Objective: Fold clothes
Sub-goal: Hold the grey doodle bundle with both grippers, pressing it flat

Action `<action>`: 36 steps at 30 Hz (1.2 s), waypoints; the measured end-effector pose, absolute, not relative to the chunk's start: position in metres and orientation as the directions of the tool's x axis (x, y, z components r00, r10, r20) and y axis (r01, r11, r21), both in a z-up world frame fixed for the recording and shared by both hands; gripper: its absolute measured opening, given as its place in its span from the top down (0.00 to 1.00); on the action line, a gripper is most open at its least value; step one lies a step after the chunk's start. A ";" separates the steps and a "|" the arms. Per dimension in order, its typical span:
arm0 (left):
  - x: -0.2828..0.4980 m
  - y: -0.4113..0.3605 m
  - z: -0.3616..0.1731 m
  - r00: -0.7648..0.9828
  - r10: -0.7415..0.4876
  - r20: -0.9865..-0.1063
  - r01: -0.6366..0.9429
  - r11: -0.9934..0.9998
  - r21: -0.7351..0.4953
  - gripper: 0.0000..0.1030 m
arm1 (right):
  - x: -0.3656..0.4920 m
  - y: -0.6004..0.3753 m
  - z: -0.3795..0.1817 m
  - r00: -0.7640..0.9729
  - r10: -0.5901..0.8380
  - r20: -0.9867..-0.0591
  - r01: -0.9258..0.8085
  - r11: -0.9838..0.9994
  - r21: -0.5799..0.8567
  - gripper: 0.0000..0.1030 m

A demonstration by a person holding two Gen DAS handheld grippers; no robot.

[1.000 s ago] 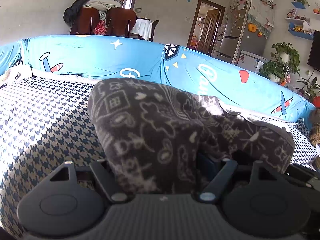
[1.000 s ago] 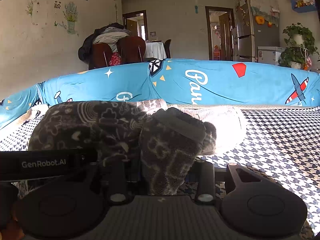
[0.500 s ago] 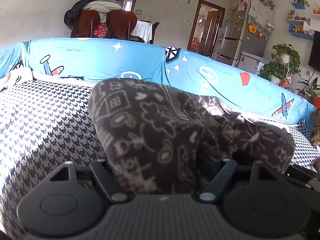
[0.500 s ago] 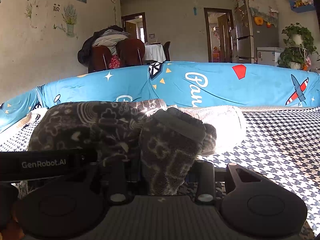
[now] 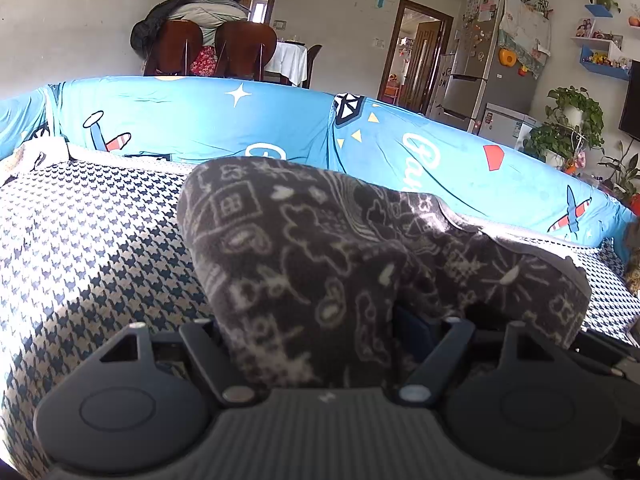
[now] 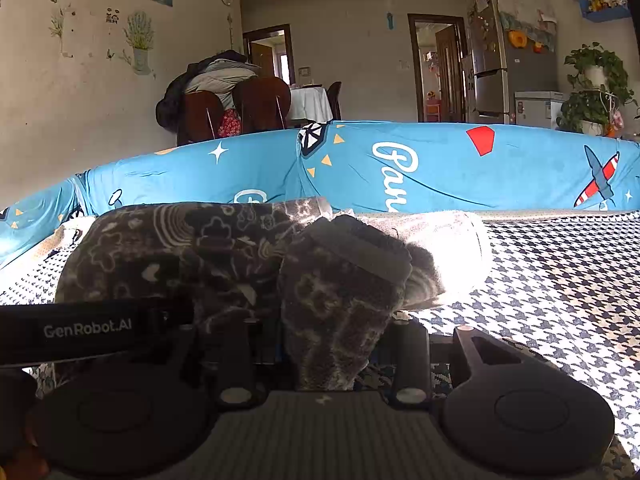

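Note:
A dark grey fleece garment (image 5: 304, 248) with a white doodle print lies bunched on the houndstooth sofa seat (image 5: 88, 248). My left gripper (image 5: 316, 320) is shut on a thick fold of it; the cloth fills the gap and hides the fingertips. In the right wrist view the same garment (image 6: 180, 248) stretches to the left. My right gripper (image 6: 332, 320) is shut on a narrower bunch that ends in a dark ribbed band (image 6: 360, 248). A sunlit pale part of the garment (image 6: 452, 248) lies just behind it.
A blue printed sofa back (image 5: 280, 128) curves around the far side of the seat (image 6: 560, 280). A black strap marked GenRobot.AI (image 6: 88, 328) crosses the lower left of the right wrist view. Chairs, a fridge and plants stand beyond the sofa.

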State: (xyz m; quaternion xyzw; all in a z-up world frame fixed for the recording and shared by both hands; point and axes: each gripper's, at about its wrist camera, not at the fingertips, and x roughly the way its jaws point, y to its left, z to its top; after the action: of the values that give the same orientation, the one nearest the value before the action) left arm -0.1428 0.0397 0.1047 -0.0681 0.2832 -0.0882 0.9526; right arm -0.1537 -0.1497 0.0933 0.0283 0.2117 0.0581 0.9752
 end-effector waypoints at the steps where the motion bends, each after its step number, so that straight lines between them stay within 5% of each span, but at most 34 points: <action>1: -0.143 0.040 0.105 0.824 -0.206 -0.527 0.129 0.975 -0.180 0.26 | -0.154 -0.150 0.094 0.904 0.126 -0.409 -0.102 0.992 0.080 0.63; 36: -0.119 0.035 0.115 0.838 -0.193 -0.511 0.132 0.979 -0.153 0.26 | -0.144 -0.145 0.088 0.916 0.119 -0.384 -0.077 0.989 0.123 0.63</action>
State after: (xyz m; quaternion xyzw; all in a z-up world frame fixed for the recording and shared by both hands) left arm -0.1194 0.0346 0.1147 -0.0560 0.2720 -0.0848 0.9569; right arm -0.1436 -0.1447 0.0875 0.0527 0.1990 0.0500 0.9773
